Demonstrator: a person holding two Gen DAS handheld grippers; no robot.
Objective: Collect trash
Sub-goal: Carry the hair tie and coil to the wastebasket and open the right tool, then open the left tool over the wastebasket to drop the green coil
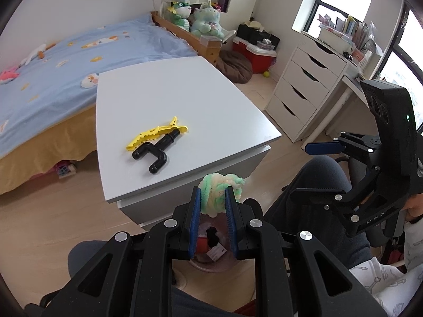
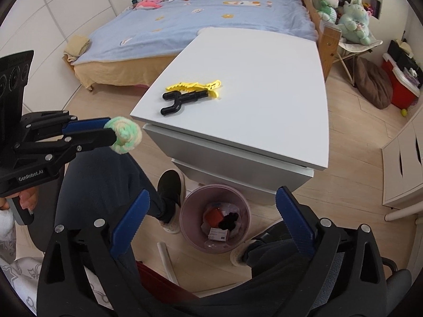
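A clip (image 2: 194,86) and a forked pipe piece (image 2: 182,101) lay touching on the table (image 2: 264,84), near its front edge. A bin (image 2: 214,218) stood on the floor before the table, holding a box (image 2: 218,235) and other scraps, hard to make out. The bed (image 2: 198,23) stood behind the table, a drawer unit (image 1: 304,84) to its right.

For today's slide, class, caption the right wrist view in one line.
Left gripper carries a fuzzy pastel ball toward the pink bin; right gripper open.
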